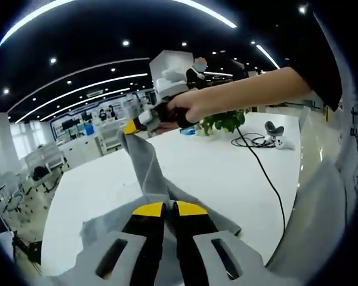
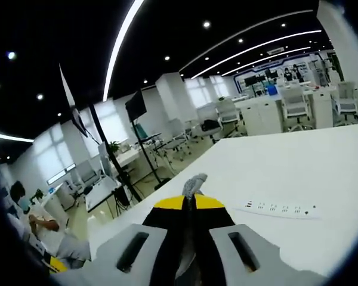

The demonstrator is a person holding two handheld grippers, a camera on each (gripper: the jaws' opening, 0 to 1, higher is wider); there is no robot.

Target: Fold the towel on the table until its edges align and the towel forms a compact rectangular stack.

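Left gripper view
My left gripper point(image 1: 169, 210): yellow-tipped black jaws drawn close together, pinching the near part of the grey cloth towel point(image 1: 148, 173) between them.
Towel: its lower part lies on the white desk point(image 1: 209, 167) around my jaws; from there a strip rises taut, up and away to a raised corner.
My right gripper point(image 1: 133, 127): seen across the desk, its yellow tip closed on that raised towel corner, held well above the desk surface.
My hand point(image 1: 185, 110): wrapped around the right gripper's handle, bare forearm running off to the right.
Black cable point(image 1: 264, 173): trails over the desk on the right, from a coil at the far side toward the near edge.
Green potted plant point(image 1: 224, 121): at the far edge of the desk, behind my forearm.

Right gripper view
My right gripper point(image 2: 189, 204): jaws pressed nearly shut, gripping a corner of the grey towel point(image 2: 194, 180), whose tip sticks out just past the yellow ends.
Desk point(image 2: 322, 179): spreads beyond and below my jaws.
White power strip point(image 2: 281, 209): lies flat on the desk to the right of my jaws, apart from the towel.
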